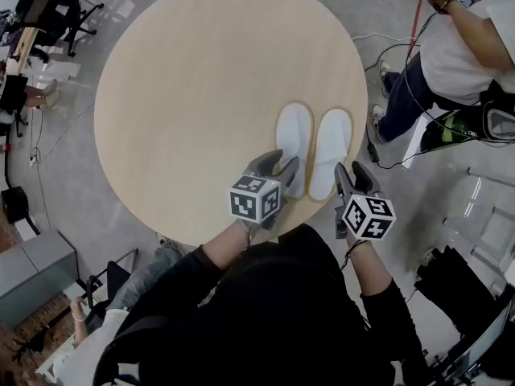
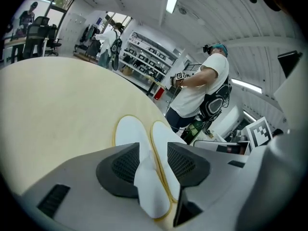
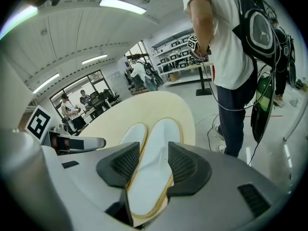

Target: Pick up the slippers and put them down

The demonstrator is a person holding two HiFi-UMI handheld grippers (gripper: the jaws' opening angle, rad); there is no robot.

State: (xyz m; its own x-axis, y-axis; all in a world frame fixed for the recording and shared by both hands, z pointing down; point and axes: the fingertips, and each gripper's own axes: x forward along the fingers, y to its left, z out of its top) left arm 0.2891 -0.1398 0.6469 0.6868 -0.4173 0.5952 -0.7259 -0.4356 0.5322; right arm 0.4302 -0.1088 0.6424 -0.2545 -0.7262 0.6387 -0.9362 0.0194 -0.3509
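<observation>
- The left slipper (image 1: 294,135) and the right slipper (image 1: 331,143), both white, lie flat and close side by side on the round table (image 1: 185,95), near the rim closest to the person, toes pointing away
- The left gripper (image 1: 280,166) hangs over the heel end of the left slipper; its own view shows the jaws released and standing apart, the heel lying between them with neither pad pressing on it
- The right gripper (image 1: 355,175) is at the heel of the right slipper, by the table's edge; its jaws are spread too, straddling the back of the sole with no grip taken
- Judged step: the reach-in before the pick-up, with nothing lifted yet
- The next move seems to call for settling each pair of jaws lower around its heel, then closing; the soft sole may fold or slide out, and each gripper should catch only its own slipper
</observation>
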